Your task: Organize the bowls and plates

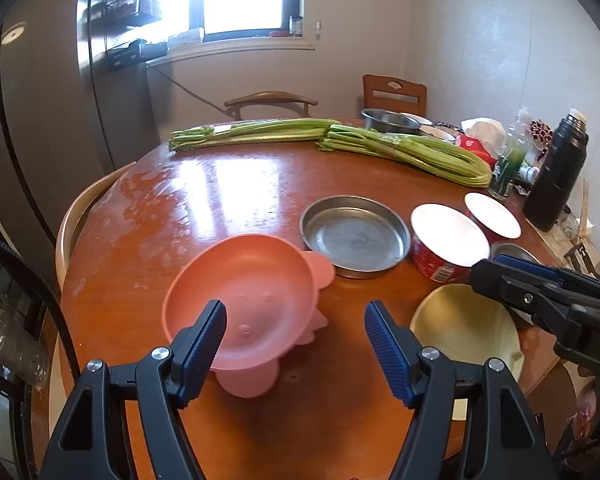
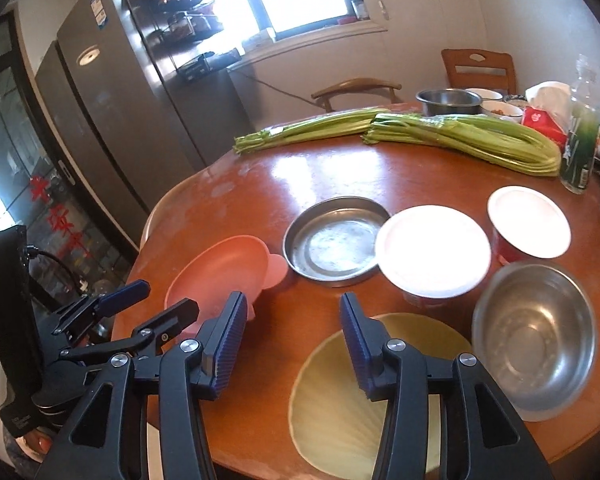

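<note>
Both claws are hovering empty over the near edge of the round wooden surface (image 1: 228, 184): the left claw (image 1: 296, 344) is standing spread with nothing between its pads, and the right claw (image 2: 294, 340) is likewise parted and pinching nothing. Little sorting is showing as done. The pink plate (image 1: 240, 300) is lying near the left claw, tilted on its lobed base with its hollow facing up and toward the camera; its long axis seems to be running from the near left toward the small tab nearest the metal pan (image 1: 354, 236). The yellow plate (image 2: 340, 412) is sitting flat under the right claw, its ribs fanning toward the far side. The steel bowl (image 2: 536, 336) and two red bowls (image 2: 432, 256) (image 2: 528, 224) are standing apart, mouths up, unstacked. Judging by this, grouping plates with plates and nesting the bowls is all still waiting.
</note>
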`<action>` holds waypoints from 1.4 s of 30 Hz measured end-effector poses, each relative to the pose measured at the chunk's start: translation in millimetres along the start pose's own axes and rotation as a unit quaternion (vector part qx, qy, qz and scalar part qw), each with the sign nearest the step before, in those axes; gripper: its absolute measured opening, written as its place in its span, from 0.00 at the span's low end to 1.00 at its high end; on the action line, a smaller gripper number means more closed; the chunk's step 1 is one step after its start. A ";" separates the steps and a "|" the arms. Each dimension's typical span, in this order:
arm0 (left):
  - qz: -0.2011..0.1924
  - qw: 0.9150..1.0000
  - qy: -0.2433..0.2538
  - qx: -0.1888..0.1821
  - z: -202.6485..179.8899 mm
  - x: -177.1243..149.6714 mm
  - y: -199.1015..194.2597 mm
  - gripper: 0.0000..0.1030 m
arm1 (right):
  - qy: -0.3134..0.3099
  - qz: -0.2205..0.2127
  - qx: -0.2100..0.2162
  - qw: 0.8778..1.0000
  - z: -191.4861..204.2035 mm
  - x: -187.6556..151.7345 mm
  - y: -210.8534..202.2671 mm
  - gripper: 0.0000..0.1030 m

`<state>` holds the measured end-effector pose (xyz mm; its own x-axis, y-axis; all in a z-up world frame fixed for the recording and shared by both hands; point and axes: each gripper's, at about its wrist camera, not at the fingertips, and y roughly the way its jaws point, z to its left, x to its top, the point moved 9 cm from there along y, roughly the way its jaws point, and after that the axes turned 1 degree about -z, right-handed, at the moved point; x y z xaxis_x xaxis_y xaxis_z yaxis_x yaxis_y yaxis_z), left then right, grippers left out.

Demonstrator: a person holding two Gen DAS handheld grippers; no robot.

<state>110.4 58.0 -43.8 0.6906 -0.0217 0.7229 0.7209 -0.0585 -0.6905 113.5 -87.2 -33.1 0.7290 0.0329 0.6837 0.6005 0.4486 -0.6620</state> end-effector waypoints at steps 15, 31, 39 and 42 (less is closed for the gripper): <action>0.009 1.000 0.011 -0.017 -44.5 -21.1 -4.8 0.69 | 0.008 -0.002 -0.010 1.000 -33.2 -29.9 -34.2 0.49; 0.053 0.998 0.015 -0.029 -69.8 -55.1 19.2 0.69 | 0.037 0.046 -0.048 0.997 -81.1 -81.2 -32.9 0.50; 0.072 0.997 0.008 -0.036 -76.5 -65.2 33.9 0.69 | 0.050 0.064 -0.055 0.995 -94.7 -91.2 -20.9 0.50; 0.077 0.996 0.007 -0.042 -79.7 -66.8 37.7 0.69 | 0.052 0.065 -0.061 0.995 -99.5 -90.1 -16.4 0.50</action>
<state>86.9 -22.3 -116.2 0.7911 -0.0510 0.6095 0.5991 -0.1359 -0.7890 70.6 -186.4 -114.4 0.8292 -0.0123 0.5589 0.5301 0.3349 -0.7790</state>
